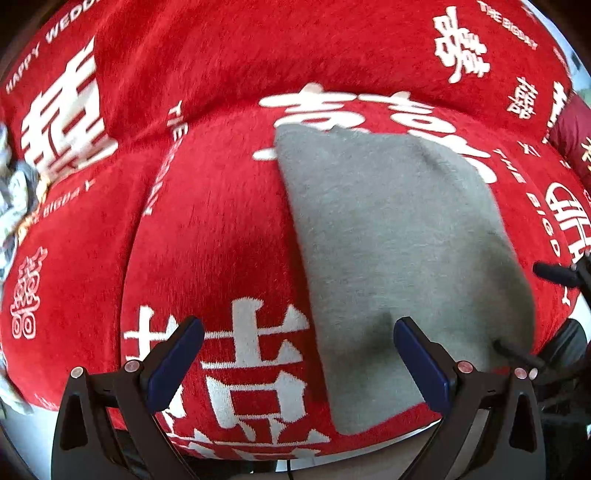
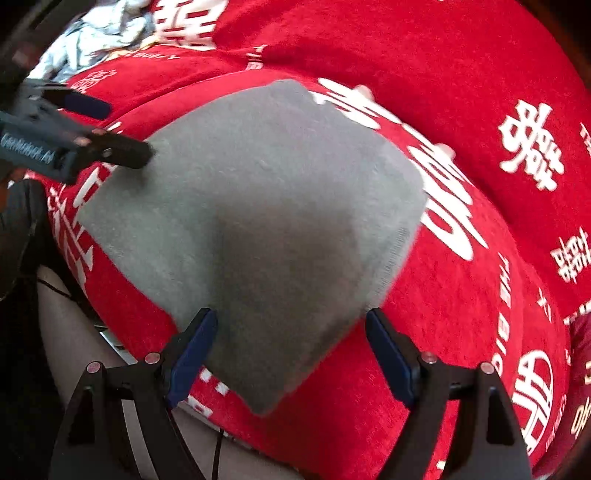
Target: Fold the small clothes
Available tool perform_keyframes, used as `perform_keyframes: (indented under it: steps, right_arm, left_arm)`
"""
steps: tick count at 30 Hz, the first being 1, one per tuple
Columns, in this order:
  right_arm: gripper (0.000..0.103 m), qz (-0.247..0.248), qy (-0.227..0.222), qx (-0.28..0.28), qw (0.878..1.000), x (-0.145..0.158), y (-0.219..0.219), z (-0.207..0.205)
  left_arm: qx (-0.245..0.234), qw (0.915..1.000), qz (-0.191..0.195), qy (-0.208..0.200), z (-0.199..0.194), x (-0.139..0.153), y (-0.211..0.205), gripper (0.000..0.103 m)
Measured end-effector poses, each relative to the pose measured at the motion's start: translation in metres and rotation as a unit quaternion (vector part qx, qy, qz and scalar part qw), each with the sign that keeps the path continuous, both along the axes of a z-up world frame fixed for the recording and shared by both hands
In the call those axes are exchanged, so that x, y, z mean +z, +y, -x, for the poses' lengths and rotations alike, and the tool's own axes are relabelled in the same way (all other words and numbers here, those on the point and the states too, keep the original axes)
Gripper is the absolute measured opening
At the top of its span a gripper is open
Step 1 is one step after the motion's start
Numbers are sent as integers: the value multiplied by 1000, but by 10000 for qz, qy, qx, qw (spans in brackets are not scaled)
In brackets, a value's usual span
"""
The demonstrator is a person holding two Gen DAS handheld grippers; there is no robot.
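Observation:
A grey folded cloth [image 1: 399, 251] lies flat on a red cushion with white characters [image 1: 221, 229]. It also shows in the right wrist view [image 2: 266, 206]. My left gripper [image 1: 299, 354] is open and empty, just above the cloth's near left edge. My right gripper [image 2: 291, 343] is open and empty, hovering over the cloth's near corner. The left gripper's fingers [image 2: 125, 151] show at the left of the right wrist view, touching the cloth's edge. The right gripper's fingers [image 1: 554, 273] show at the right edge of the left wrist view.
A red sofa back [image 1: 258, 48] with white lettering rises behind the cushion. A heap of light grey and white clothes [image 2: 96, 33] lies at the far left on the sofa. A dark red item [image 1: 572, 136] sits at the right edge.

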State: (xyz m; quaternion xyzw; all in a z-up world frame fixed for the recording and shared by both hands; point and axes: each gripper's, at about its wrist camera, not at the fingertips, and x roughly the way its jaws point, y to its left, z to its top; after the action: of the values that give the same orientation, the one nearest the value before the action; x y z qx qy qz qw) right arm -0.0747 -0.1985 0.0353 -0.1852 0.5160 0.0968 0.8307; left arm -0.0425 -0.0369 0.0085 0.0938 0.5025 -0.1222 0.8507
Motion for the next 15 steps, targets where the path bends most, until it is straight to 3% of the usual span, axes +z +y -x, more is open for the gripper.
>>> perform_keyframes:
  steps: [7,13,15]
  right_arm:
    - [85,215,-249,-374,9988,34,-2,-2]
    - [85,165,-261,-718,9969,39,-5,-4]
    - [85,230,-219,-734,9968,36,-4,-7]
  left_arm:
    - [-116,9997,223,-64,7,15,-14,103]
    - [66,9992,38,-400,24,16,-25,103]
    - [-41,9995,76,-295,25,15,-29,103]
